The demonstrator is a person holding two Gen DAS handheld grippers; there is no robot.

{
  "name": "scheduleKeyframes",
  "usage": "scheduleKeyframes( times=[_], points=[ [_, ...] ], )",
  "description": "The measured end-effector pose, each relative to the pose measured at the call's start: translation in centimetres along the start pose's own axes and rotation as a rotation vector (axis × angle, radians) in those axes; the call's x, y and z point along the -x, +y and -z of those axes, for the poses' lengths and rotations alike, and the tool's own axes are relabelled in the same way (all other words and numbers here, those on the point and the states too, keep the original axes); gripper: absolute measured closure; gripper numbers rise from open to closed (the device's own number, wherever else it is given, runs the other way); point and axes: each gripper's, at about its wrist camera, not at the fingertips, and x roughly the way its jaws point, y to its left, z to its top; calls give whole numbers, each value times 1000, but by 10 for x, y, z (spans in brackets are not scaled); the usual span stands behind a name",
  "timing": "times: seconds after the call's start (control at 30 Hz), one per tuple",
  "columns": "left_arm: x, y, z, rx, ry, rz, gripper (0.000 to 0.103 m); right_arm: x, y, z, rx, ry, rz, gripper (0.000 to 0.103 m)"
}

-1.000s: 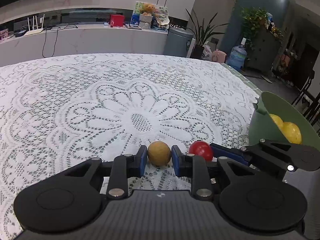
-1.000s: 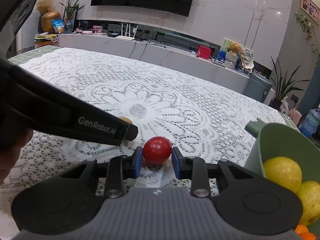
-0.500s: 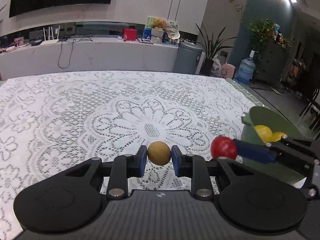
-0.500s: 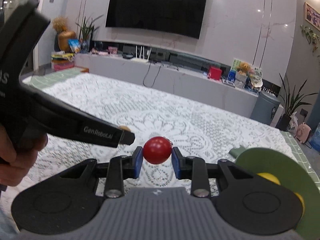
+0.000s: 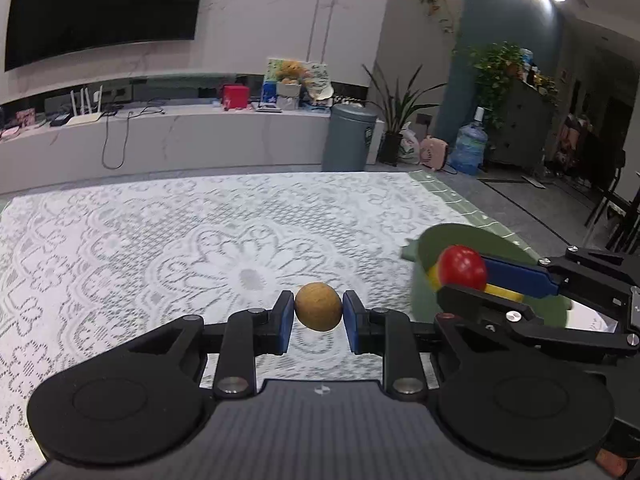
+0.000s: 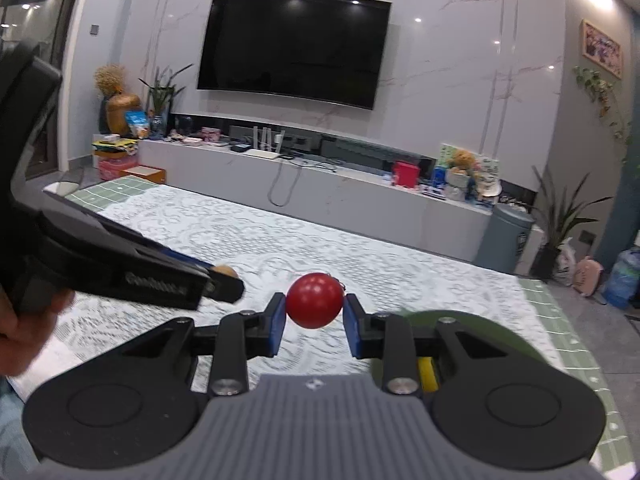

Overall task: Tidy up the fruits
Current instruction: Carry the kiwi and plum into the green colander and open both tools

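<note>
Living room: wall TV (image 6: 294, 50), long sideboard (image 5: 168, 140), grey bin (image 5: 349, 136).

Table (image 5: 120, 240), lace-covered, fills the lower view.

Bowl (image 5: 460, 236), green, at 3 o'clock in the left view, near the table's right edge; yellow fruit (image 5: 502, 291) inside, mostly hidden.

Right gripper (image 6: 315, 318): clenched on the red fruit (image 6: 315, 300), held in the air, at or just over the bowl's near rim; exact overlap uncertain.

Left gripper (image 5: 319, 318): clenched on the brown fruit (image 5: 319, 306), held above the cloth at 12 o'clock from the tool, well left of the bowl.

Risks:
- Red fruit let go short of the rim would drop to the cloth and roll toward the table edge.
- Both tools converging on the bowl may knock together; a jolt could slip a smooth round fruit from the pads.
- A drop from height onto the yellow fruit may bounce out.
</note>
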Motion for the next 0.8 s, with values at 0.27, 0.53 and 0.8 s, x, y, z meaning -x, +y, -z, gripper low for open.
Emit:
scheduleKeyframes(
  times=[0.27, 0.53, 0.8],
  points=[
    [-4, -50, -17, -124, -16, 54, 74, 30, -48, -1, -33, 56, 93, 75],
    [-29, -108, -30, -284, 23, 113, 74, 38, -110, 9, -136, 194, 153, 75],
    [-71, -142, -29, -400, 155, 129, 74, 24, -138, 27, -283, 281, 98, 75]
  ],
)
